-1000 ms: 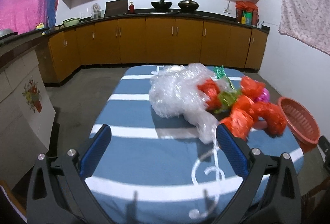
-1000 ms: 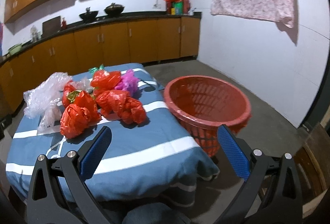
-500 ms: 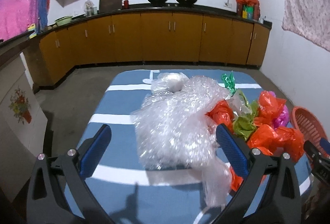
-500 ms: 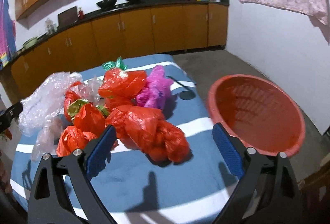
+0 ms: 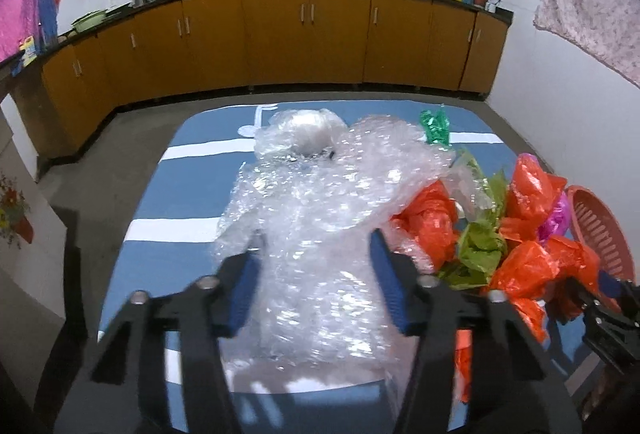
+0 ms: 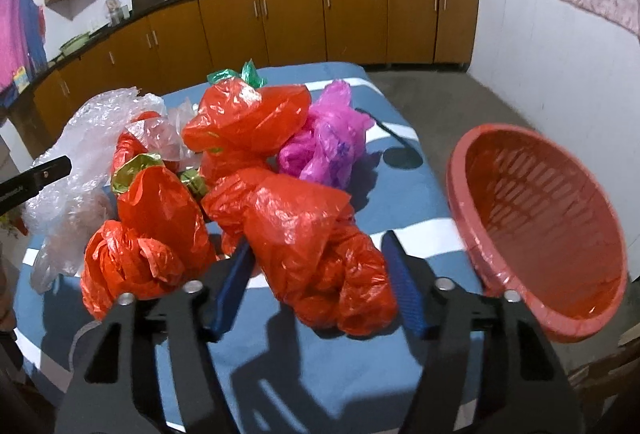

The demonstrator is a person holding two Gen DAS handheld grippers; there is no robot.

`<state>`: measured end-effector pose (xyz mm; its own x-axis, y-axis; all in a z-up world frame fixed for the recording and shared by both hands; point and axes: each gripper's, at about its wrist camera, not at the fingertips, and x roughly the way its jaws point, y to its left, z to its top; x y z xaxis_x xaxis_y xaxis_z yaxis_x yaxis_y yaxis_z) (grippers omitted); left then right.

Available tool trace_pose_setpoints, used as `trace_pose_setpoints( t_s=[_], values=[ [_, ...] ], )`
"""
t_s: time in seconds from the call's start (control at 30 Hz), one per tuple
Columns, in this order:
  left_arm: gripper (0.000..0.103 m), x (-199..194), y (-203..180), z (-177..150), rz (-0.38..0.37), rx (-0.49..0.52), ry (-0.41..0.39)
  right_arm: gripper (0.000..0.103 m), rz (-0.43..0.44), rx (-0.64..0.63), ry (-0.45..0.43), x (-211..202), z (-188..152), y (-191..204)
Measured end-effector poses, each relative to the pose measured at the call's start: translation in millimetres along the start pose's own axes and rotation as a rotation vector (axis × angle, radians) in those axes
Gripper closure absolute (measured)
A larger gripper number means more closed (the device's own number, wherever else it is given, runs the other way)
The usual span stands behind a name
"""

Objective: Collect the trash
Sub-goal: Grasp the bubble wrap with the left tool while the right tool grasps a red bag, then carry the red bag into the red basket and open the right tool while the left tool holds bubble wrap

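The bubble wrap (image 5: 320, 218) is enclosed between the half-closed left gripper (image 5: 316, 274). The red bag (image 6: 316, 246), left of the basket (image 6: 540, 226), is straddled by the half-open right gripper (image 6: 320, 282).

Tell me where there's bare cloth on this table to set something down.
Bare tablecloth lies left of the bubble wrap, and along the near edge by the red basket. A small patch sits past the pink bag. The middle is crowded with red bags.
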<state>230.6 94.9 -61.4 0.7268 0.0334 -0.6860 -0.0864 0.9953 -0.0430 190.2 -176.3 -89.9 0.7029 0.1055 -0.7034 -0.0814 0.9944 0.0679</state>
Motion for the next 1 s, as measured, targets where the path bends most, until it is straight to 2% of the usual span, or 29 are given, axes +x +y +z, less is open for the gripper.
trace_pose_setpoints(
  t_s=[0.1,0.2,0.67,0.87,1.0],
  values=[
    [0.079,-5.3,-1.2,-2.4,-0.016,0.006,-0.012,0.048,0.008,0.003,-0.009,-3.2,-1.3,-1.4],
    [0.085,-13.5,-0.6,-4.6,-0.031,0.0,-0.026,0.051,0.01,0.011,-0.022,-11.5,-2.6,-2.4],
    [0.087,-75.4,-3.8,0.4,-0.085,-0.02,-0.137,0.051,0.005,0.058,-0.12,-58.4,3.0,-18.3],
    [0.087,-98.3,-39.3,7.4,-0.159,0.025,-0.171,0.051,-0.046,0.113,-0.16,-75.2,6.0,-49.0],
    [0.087,-102.6,-80.8,10.3,-0.244,0.064,-0.171,0.051,-0.111,0.154,-0.172,-82.7,7.0,-81.2]
  ],
)
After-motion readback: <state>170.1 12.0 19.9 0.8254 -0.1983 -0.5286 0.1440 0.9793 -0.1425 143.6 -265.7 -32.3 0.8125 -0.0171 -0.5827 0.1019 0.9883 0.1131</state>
